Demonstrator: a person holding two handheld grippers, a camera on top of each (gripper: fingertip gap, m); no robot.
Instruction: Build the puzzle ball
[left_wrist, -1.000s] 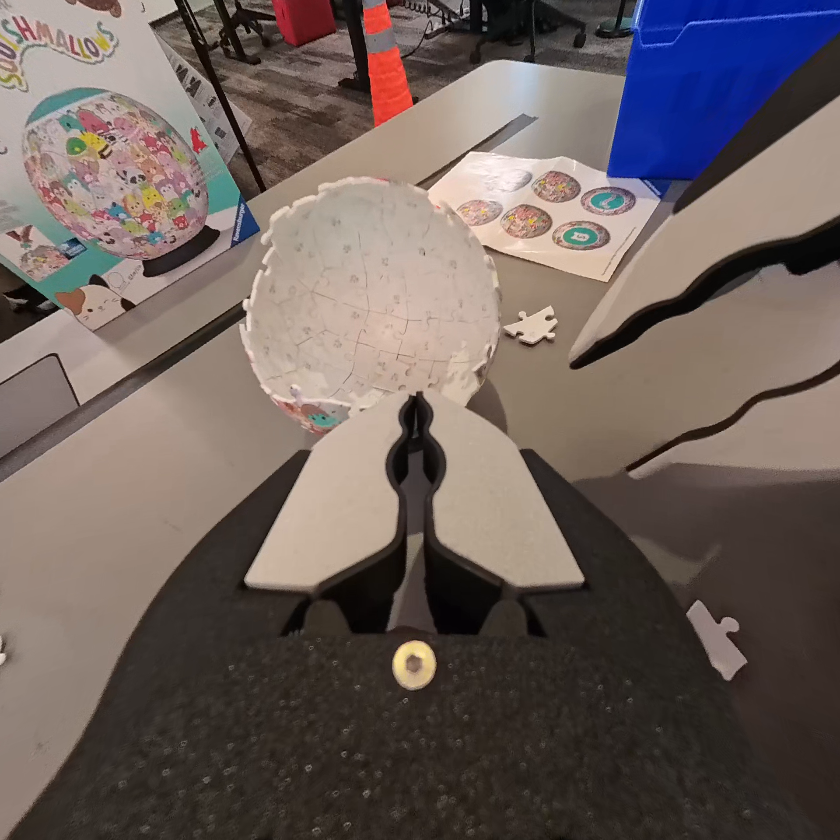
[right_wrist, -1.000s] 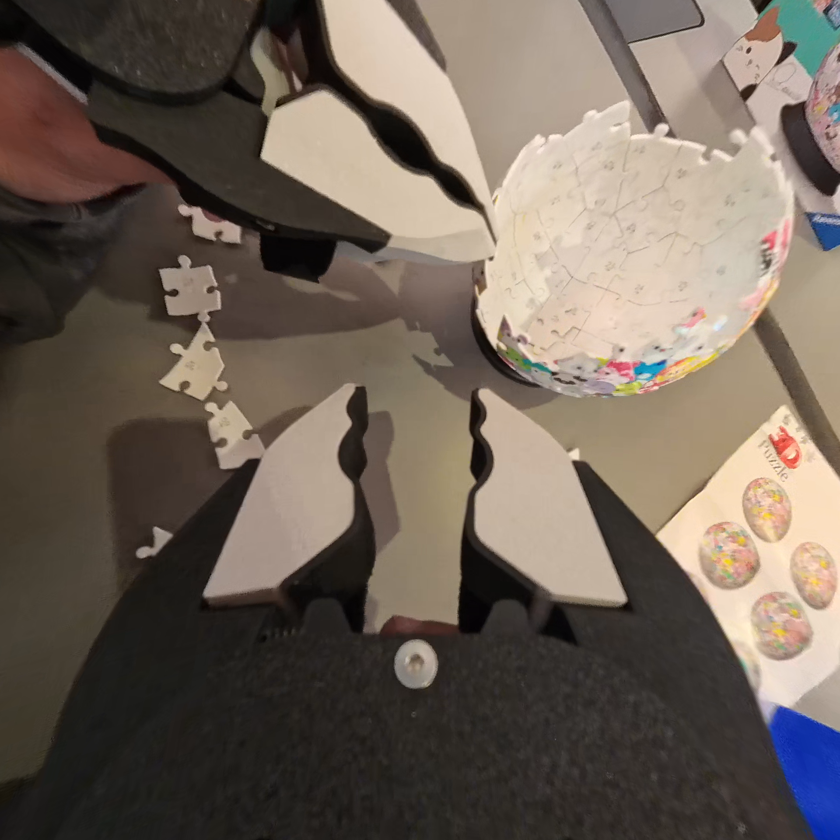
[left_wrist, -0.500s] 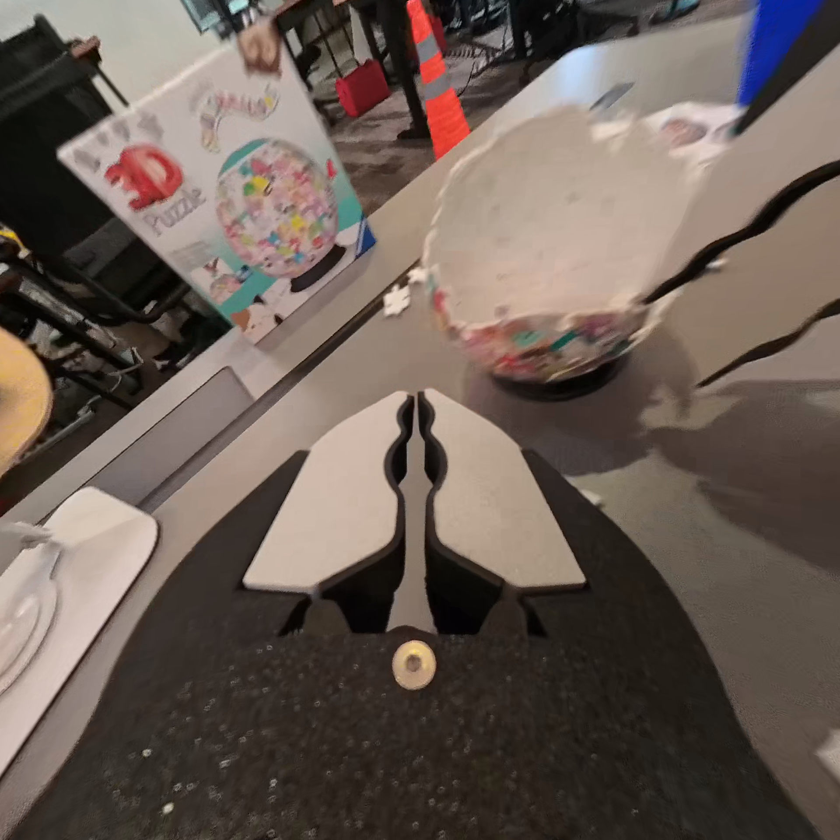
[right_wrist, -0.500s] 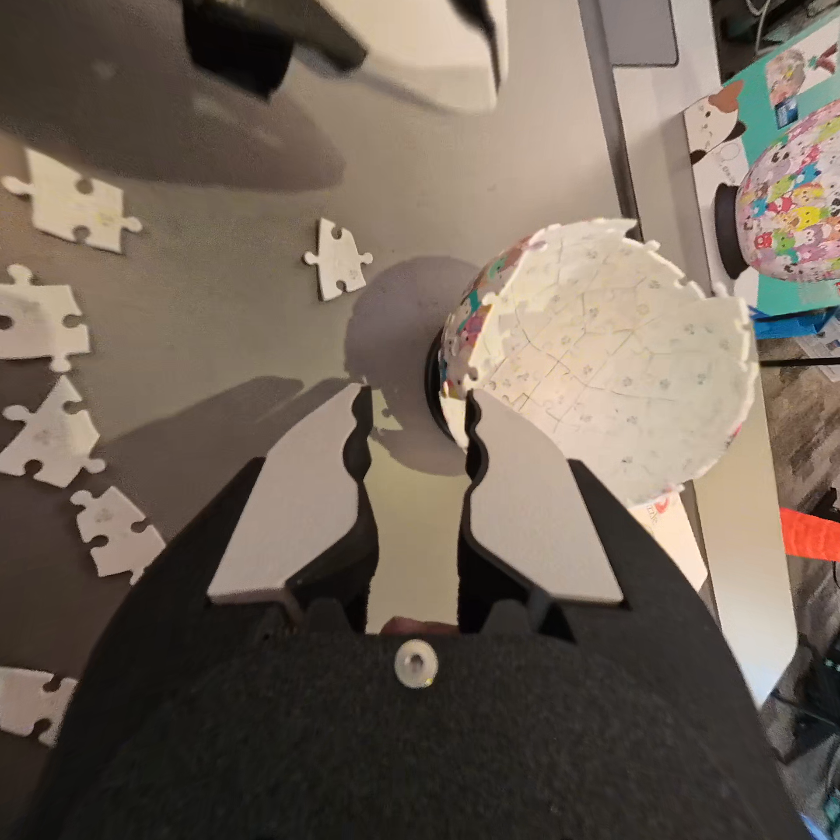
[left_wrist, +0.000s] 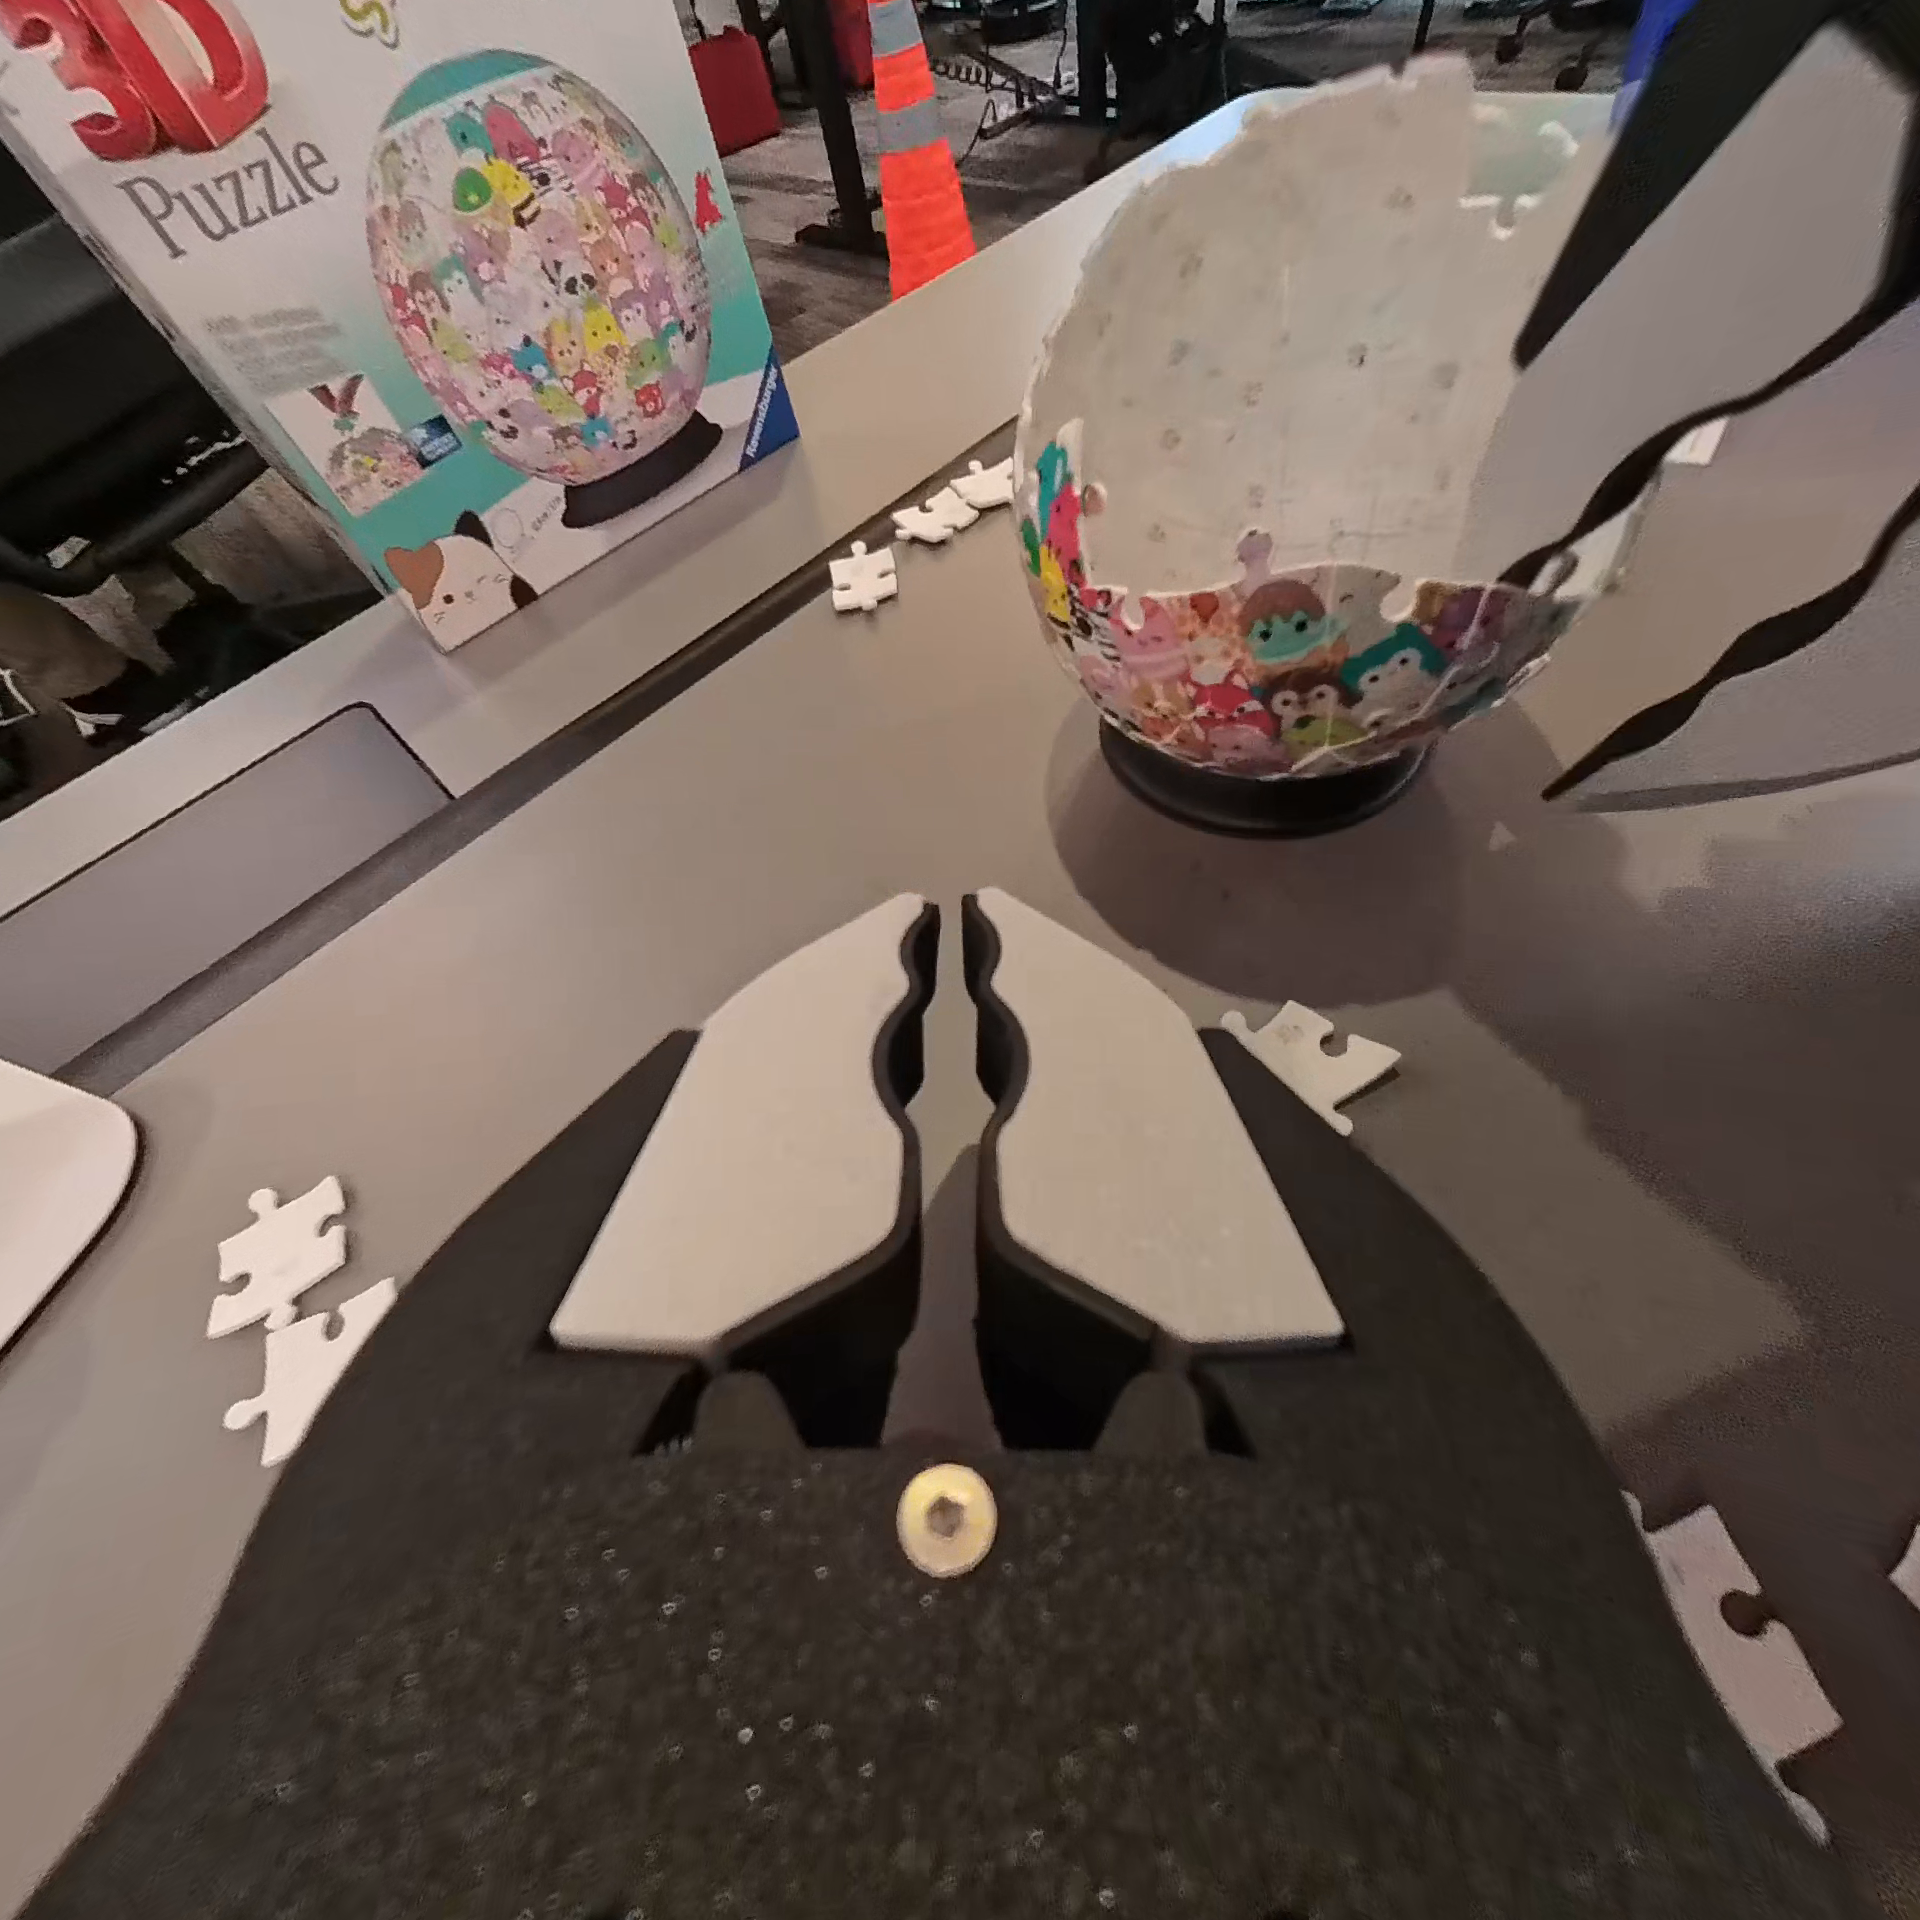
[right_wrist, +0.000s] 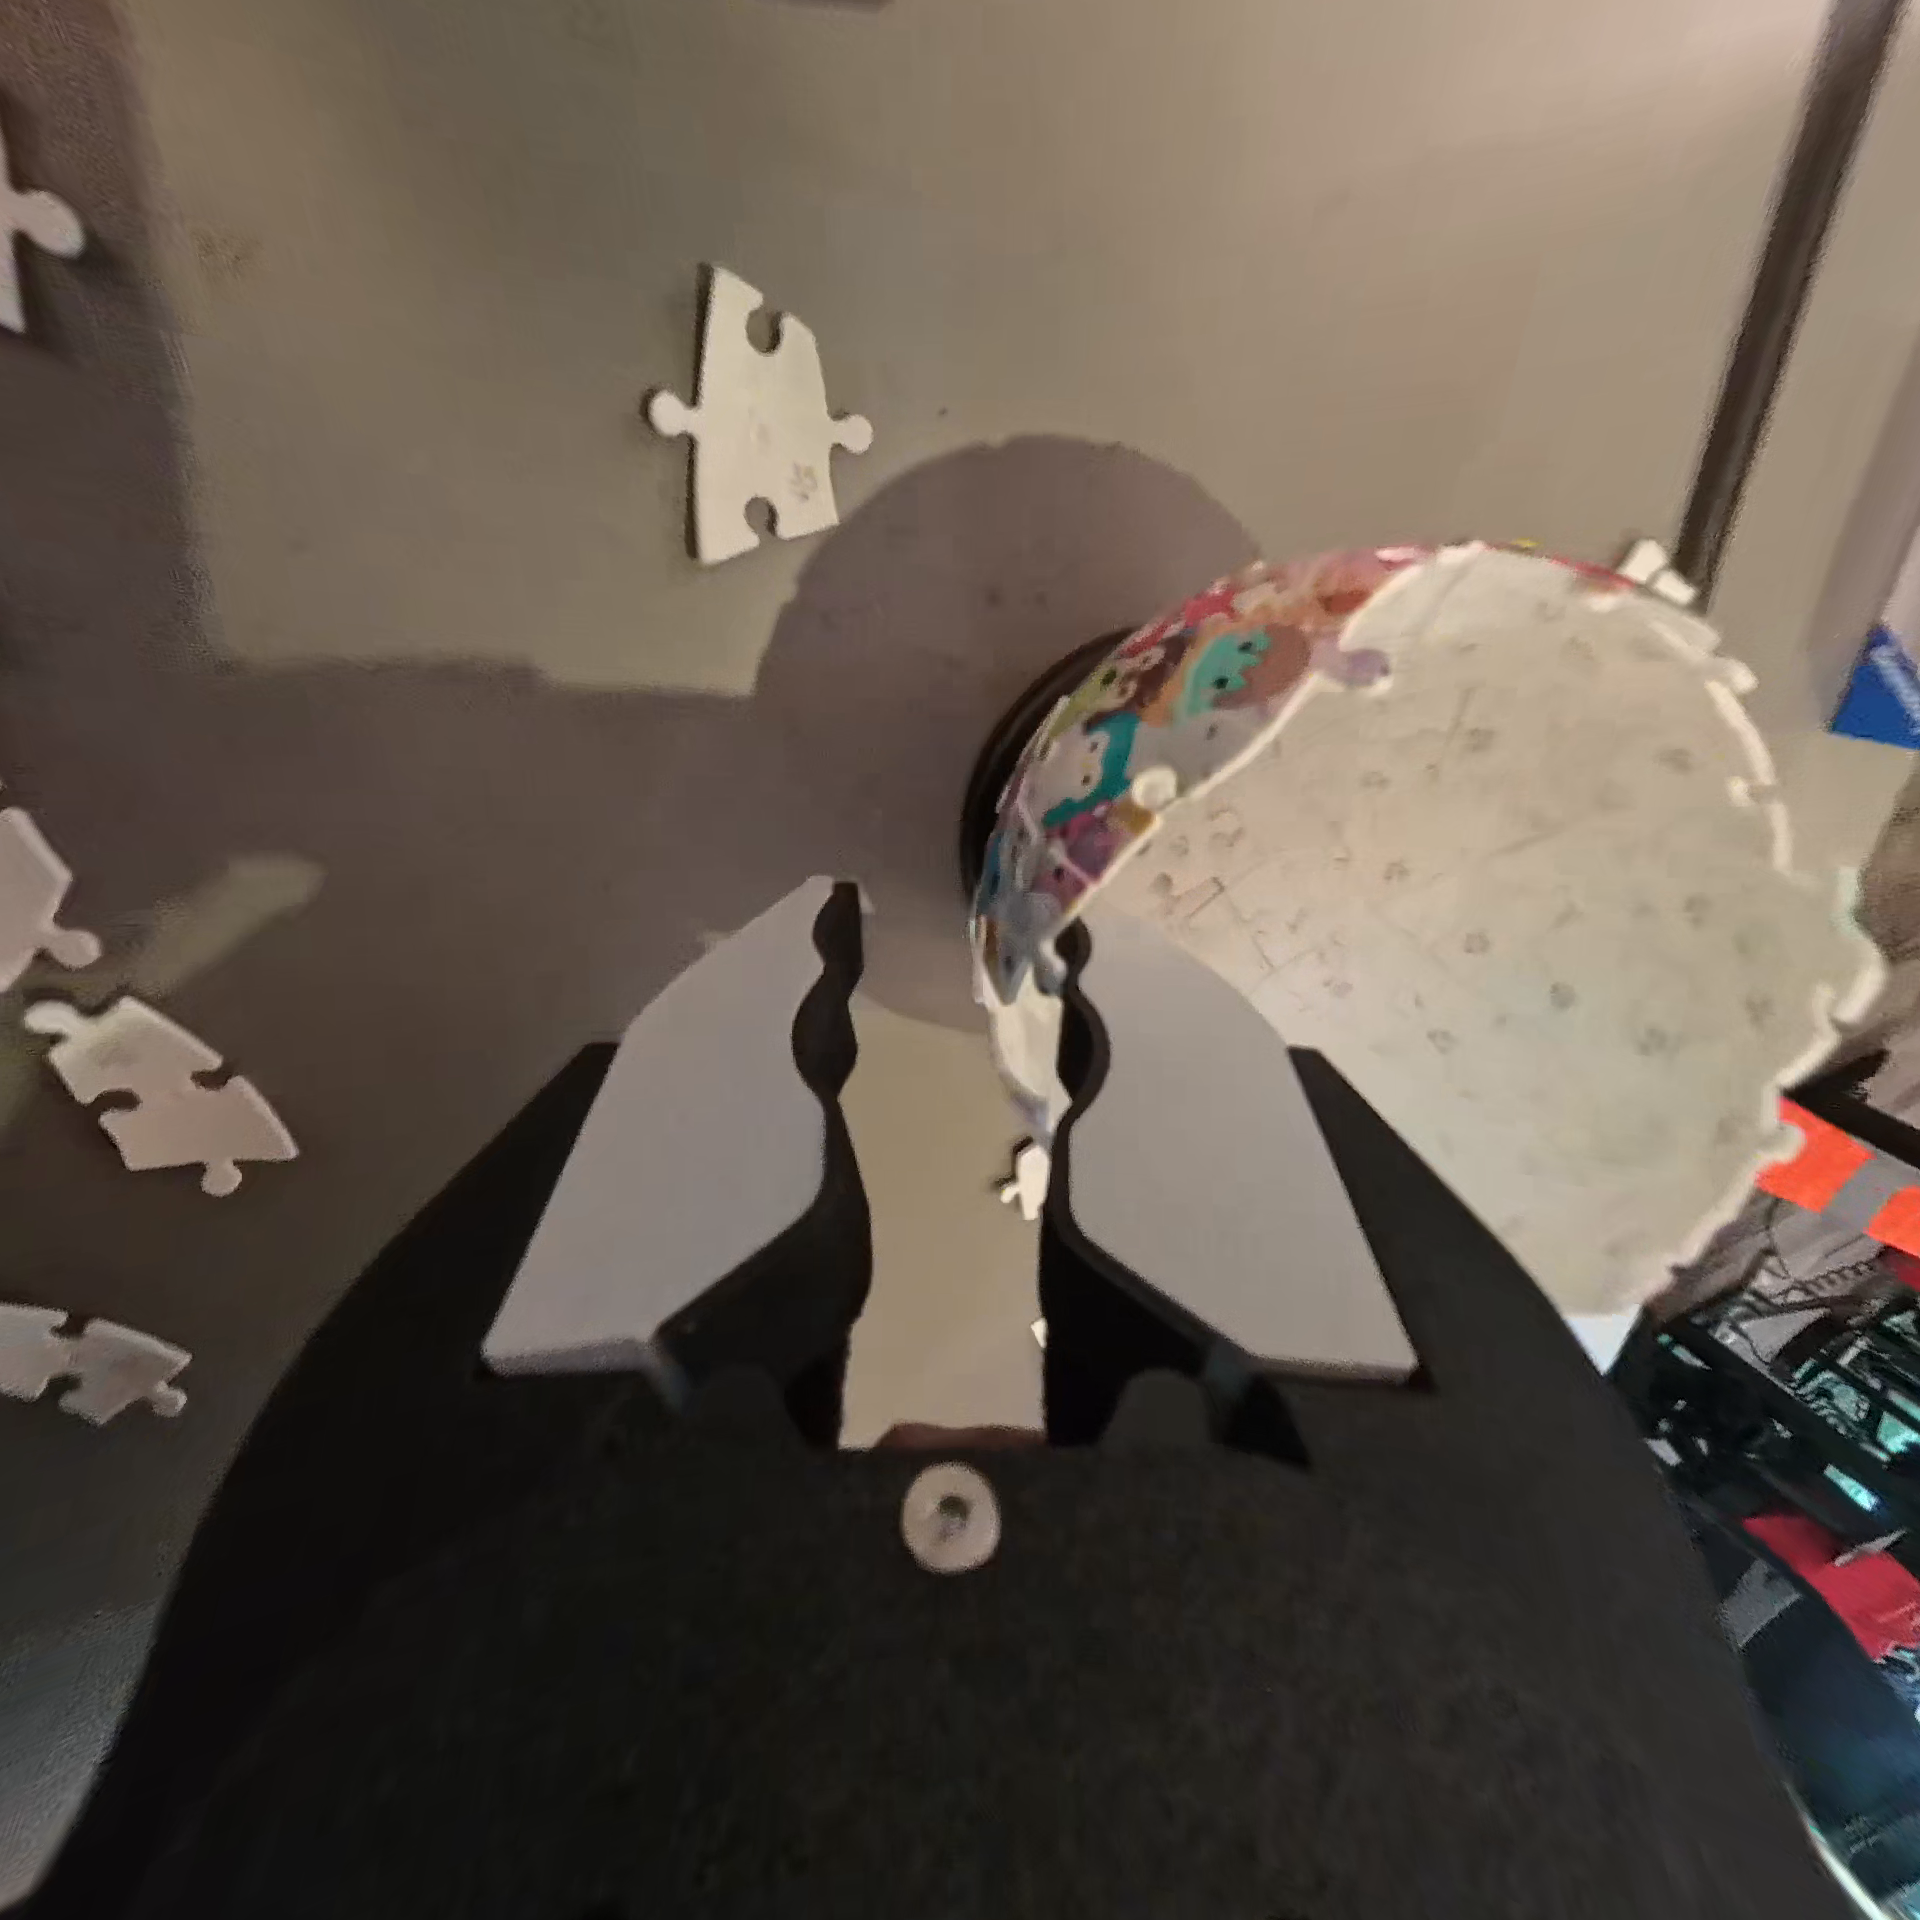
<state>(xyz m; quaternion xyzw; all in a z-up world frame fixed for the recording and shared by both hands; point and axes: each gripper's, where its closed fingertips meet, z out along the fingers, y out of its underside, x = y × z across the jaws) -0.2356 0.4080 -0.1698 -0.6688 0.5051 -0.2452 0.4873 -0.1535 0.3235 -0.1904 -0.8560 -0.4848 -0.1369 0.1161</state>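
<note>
The half-built puzzle ball (left_wrist: 1299, 436) sits on a black stand (left_wrist: 1262, 795) on the grey table (left_wrist: 727, 790), in the upper right of the left wrist view; its open white inside faces the camera, with the coloured cartoon band along the bottom. A second ago the left tool (left_wrist: 951, 909) had its tips right at the ball's lower rim; it has since drawn back, and bare table now lies between them; its fingers are pressed nearly together with only a thin slit, holding nothing. The puzzle box (left_wrist: 416, 301) stands in the upper left, and loose white pieces (left_wrist: 281, 1257) lie at the lower left and beside the ball.

In the right wrist view the right tool (right_wrist: 961, 940) is spread wide; a second ago it was apart from the ball, now its right finger (right_wrist: 1174, 1122) lies over the ball's near rim (right_wrist: 1013, 977), which falls in the gap; whether they touch is unclear. A single piece (right_wrist: 764, 416) lies in the upper middle.
</note>
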